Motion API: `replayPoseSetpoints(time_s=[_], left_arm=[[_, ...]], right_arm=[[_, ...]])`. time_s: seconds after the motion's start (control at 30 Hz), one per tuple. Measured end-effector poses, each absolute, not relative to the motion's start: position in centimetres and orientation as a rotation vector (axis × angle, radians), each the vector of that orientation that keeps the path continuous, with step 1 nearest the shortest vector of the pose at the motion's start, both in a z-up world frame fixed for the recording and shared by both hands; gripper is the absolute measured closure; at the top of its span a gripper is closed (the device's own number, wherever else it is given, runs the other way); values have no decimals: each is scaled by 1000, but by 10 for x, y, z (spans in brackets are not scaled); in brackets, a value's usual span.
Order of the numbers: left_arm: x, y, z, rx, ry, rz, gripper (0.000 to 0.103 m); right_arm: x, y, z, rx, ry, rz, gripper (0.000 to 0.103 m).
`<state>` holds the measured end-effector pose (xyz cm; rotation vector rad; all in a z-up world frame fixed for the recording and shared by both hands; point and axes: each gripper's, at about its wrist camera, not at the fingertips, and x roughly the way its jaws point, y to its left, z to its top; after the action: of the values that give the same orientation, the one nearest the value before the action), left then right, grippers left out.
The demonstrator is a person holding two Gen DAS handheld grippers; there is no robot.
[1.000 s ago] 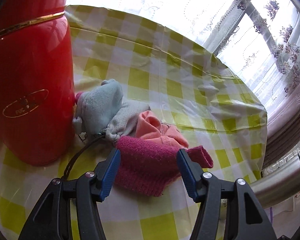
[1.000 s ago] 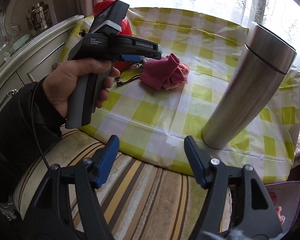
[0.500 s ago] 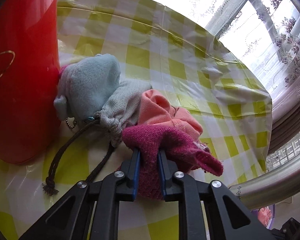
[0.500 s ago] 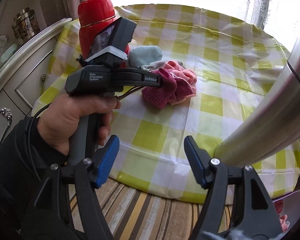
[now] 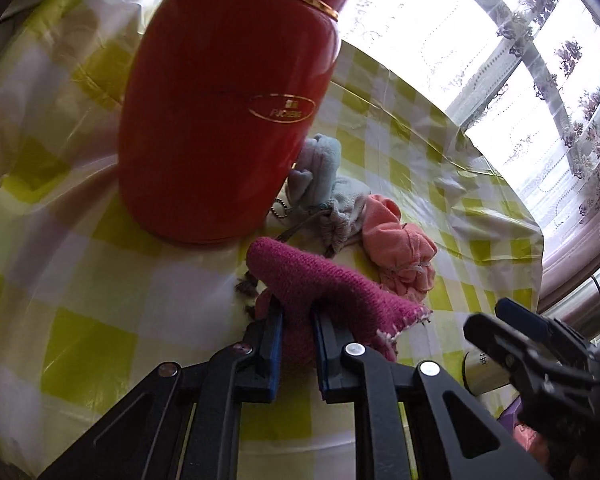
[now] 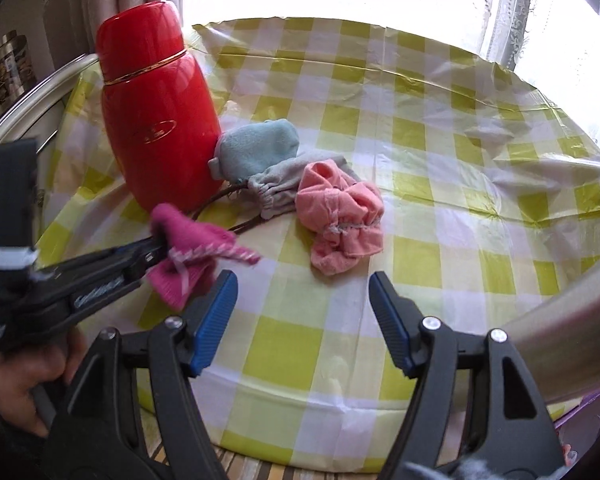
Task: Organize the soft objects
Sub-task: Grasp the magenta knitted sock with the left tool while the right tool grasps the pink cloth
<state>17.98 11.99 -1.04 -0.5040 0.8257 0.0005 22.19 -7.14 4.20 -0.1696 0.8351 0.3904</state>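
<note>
The magenta knitted sock (image 5: 320, 288) is being pinched between the blue pads of the left gripper (image 5: 296, 344) and held clear of the tablecloth (image 6: 420, 184), in front of the red flask (image 6: 156, 108). A second ago the sock was lying flat between parted jaws beside the pink cloth (image 6: 340, 216); it is now being seen apart from that cloth, nearer the table edge. The right gripper (image 6: 304, 316) is being held with jaws parted and nothing between them, over the near rim of the table, right of the flask.

Open checked surface is being left to the right of the flask and behind the pile. A steel cylinder (image 6: 572, 344) is being seen at the near right edge.

The pale blue fleece piece (image 6: 260, 148) is touching the flask's base; the grey gathered pouch (image 6: 296, 184), with a dark cord, is lying just beside it. The tablecloth is glossy, creased plastic.
</note>
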Motion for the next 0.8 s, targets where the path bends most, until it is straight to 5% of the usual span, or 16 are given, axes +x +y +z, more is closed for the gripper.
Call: replayPoseSetpoints(time_s=[0.63, 0.7, 0.77, 0.8], left_arm=[[144, 125, -1, -522, 739, 6, 89], [145, 124, -1, -519, 741, 5, 89], [146, 124, -2, -519, 741, 4, 89], [146, 123, -2, -519, 740, 5, 89]], right_arm=[[328, -57, -28, -118, 918, 194, 32], [328, -54, -31, -126, 910, 205, 38], [327, -51, -37, -126, 925, 241, 61], [325, -50, -37, -126, 915, 246, 63]])
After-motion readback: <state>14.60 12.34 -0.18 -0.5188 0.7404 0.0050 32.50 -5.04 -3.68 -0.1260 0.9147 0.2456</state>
